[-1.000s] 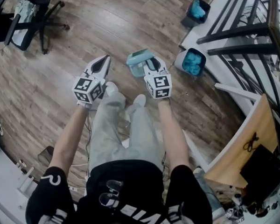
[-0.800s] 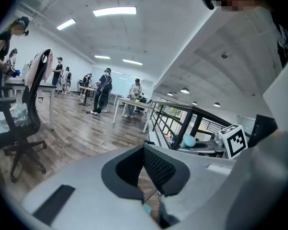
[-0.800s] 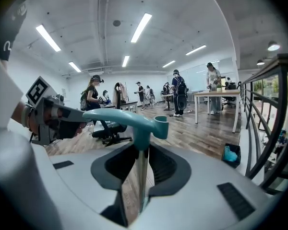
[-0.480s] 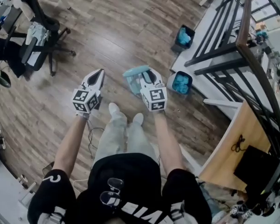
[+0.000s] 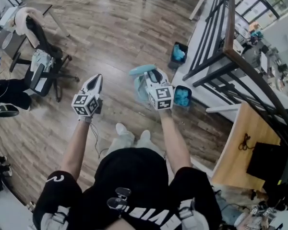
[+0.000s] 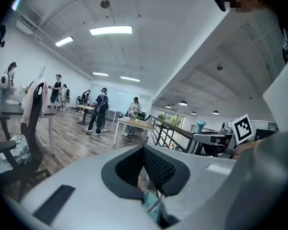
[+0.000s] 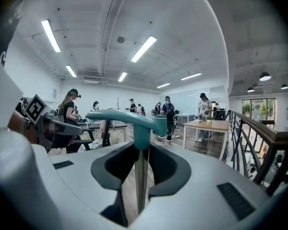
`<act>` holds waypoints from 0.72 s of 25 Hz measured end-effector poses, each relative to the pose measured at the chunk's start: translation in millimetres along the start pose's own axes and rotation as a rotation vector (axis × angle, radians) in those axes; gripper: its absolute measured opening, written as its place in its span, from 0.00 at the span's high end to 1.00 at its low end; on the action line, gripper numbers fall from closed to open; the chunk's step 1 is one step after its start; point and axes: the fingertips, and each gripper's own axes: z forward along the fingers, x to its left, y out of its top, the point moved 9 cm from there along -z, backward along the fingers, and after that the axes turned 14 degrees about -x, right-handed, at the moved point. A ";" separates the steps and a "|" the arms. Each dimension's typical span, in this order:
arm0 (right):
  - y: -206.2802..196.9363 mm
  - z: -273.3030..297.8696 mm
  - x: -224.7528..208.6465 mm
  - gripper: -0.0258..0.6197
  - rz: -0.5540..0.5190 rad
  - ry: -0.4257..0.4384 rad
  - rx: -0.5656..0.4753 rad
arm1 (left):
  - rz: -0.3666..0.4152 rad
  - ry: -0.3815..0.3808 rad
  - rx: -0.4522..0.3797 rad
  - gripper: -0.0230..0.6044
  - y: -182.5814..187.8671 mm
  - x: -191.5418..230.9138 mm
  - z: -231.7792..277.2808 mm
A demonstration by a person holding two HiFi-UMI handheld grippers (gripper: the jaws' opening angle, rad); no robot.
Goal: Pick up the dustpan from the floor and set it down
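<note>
Both hands lifted since before: right gripper [image 5: 152, 74] jaws clamp the thin shaft [image 7: 139, 176] of the dustpan [image 5: 139, 87], likely light and stiff, hanging off the floor [image 5: 110, 23] at its 11 o'clock; left gripper [image 5: 94, 80] closed, empty.

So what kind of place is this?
Probably a big open office or lab: a swivel chair on a wood floor, work tables with people standing by them, and long strip lights overhead.

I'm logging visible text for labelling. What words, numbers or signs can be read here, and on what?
Black shirt: white letters, partly cut off, not readable.
Left sleeve: one white mark, unclear.
Marker cubes: square patterns, no words.
Nothing else legible.
</note>
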 end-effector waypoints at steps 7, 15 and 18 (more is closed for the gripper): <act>27.1 19.4 -1.2 0.83 -0.047 -0.019 -0.011 | 0.006 -0.035 -0.020 0.97 26.4 21.0 12.2; 30.6 41.3 6.4 0.83 -0.083 -0.020 0.000 | 0.019 -0.066 -0.013 0.97 35.0 38.1 14.2; 28.8 50.8 8.1 0.83 -0.077 -0.011 -0.006 | 0.020 -0.068 -0.004 0.97 32.5 43.2 17.7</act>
